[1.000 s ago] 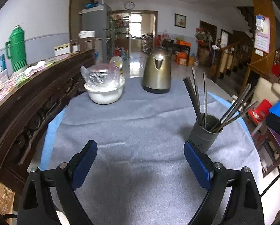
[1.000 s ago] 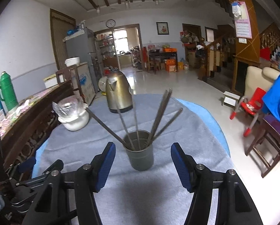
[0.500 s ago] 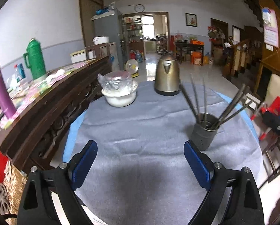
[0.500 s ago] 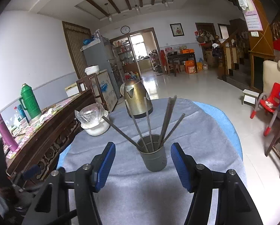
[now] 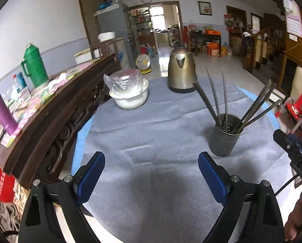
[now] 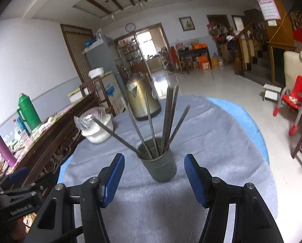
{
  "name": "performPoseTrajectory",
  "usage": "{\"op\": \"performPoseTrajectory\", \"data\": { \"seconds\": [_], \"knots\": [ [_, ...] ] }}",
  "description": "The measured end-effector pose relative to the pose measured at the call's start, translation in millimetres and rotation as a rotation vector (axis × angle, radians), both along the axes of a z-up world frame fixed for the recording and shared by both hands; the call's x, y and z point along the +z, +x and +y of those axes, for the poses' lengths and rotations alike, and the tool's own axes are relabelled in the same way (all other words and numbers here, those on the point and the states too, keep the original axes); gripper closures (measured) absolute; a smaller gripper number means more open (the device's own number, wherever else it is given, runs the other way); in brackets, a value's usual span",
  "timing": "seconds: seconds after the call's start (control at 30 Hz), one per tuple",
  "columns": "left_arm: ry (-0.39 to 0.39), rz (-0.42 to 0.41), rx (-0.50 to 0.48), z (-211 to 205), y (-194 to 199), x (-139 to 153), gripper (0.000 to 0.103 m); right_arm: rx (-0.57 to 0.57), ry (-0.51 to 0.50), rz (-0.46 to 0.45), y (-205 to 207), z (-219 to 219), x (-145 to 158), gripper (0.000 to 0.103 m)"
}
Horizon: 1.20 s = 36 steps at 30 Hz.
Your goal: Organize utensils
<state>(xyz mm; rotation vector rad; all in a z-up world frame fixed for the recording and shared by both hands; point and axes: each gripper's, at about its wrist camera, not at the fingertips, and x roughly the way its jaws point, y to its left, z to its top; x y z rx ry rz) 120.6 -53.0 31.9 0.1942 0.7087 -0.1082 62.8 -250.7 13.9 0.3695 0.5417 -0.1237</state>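
Both grippers hang wide apart over the grey cloth on the desk (image 5: 151,125), holding nothing: the left gripper (image 5: 152,175) and the right gripper (image 6: 154,177). Just beyond the right gripper's blue pads stands the holder (image 6: 160,167), its chopsticks (image 6: 168,121) fanned out. Farther back sit a bowl (image 5: 129,99) and kettle (image 5: 181,70).
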Motion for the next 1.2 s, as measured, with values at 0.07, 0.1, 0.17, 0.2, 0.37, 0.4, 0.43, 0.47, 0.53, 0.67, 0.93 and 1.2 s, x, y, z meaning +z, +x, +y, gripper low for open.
{"op": "performPoseTrajectory", "data": {
  "seconds": [0.07,0.1,0.17,0.2,0.37,0.4,0.43,0.47,0.53,0.67,0.93,1.2],
  "knots": [
    [0.002,0.016,0.012,-1.3,2.2,-3.9,0.010,0.014,-0.002,0.010,3.8,-1.8,-4.5,0.037],
    [0.000,0.026,0.014,-2.8,3.8,-5.3,0.010,0.020,0.001,0.012,4.4,-3.8,-5.8,0.037],
    [-0.013,0.044,0.014,-6.9,6.9,-6.5,0.010,0.026,0.007,0.011,6.6,-7.4,-7.7,0.037],
    [-0.015,0.043,0.014,-10.6,7.8,-6.7,0.010,0.027,0.009,0.009,6.9,-8.6,-8.2,0.037],
    [0.010,0.042,0.011,-25.1,10.9,-6.8,0.010,0.028,0.019,-0.009,3.1,-17.6,-7.1,0.037],
    [0.013,0.041,0.009,-27.9,11.1,-6.6,0.010,0.029,0.012,-0.011,2.6,-17.5,-6.3,0.037],
    [0.019,0.038,0.007,-31.1,11.1,-5.9,0.010,0.032,0.000,-0.016,0.9,-17.7,-4.4,0.037],
    [0.024,0.037,0.005,-33.9,11.1,-5.0,0.010,0.034,-0.011,-0.022,0.0,-17.3,-3.1,0.037],
    [0.028,0.034,-0.001,-37.1,10.5,-3.3,0.010,0.034,-0.026,-0.035,-2.6,-17.8,0.2,0.037],
    [0.048,0.014,-0.012,-42.9,6.4,2.6,0.010,0.028,-0.049,-0.051,-6.3,-19.2,4.6,0.037],
    [0.044,-0.018,-0.008,-42.3,2.5,13.6,0.010,0.027,-0.105,-0.070,-12.1,-12.6,15.4,0.037],
    [0.023,-0.012,-0.014,-39.6,0.1,13.0,0.010,0.025,-0.098,-0.051,-11.9,-9.6,14.8,0.037]
  ]
}}
